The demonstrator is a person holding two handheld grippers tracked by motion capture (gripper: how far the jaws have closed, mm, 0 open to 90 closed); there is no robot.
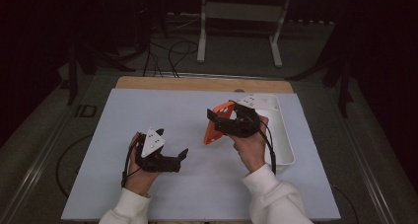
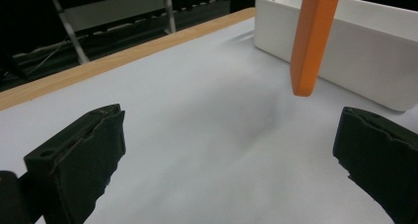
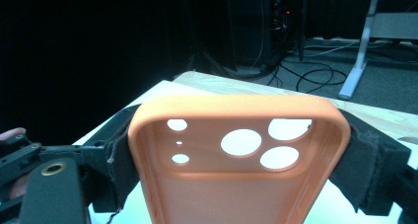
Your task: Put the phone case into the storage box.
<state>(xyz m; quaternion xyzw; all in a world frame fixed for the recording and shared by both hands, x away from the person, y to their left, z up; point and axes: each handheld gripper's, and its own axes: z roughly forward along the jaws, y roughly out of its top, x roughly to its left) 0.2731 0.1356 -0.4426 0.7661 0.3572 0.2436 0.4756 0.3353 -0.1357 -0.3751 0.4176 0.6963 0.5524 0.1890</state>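
Your right hand-held gripper [image 1: 220, 121] is clenched on the orange phone case [image 1: 217, 123], one jaw on each long edge, holding it tilted above the worktop [image 1: 197, 184] just beside the white bin [image 1: 282, 135], which sits at its 3 o'clock. Your left hand-held gripper [image 1: 183, 156], at the case's 8 o'clock, rests low with jaws spread wide, gripping nothing.

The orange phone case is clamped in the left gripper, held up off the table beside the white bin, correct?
Not quite: it is the right gripper that clamps the orange phone case, a jaw on each side edge, as the right gripper view shows. The left gripper is open with nothing between its jaws. The case does hang off the table beside the white bin.
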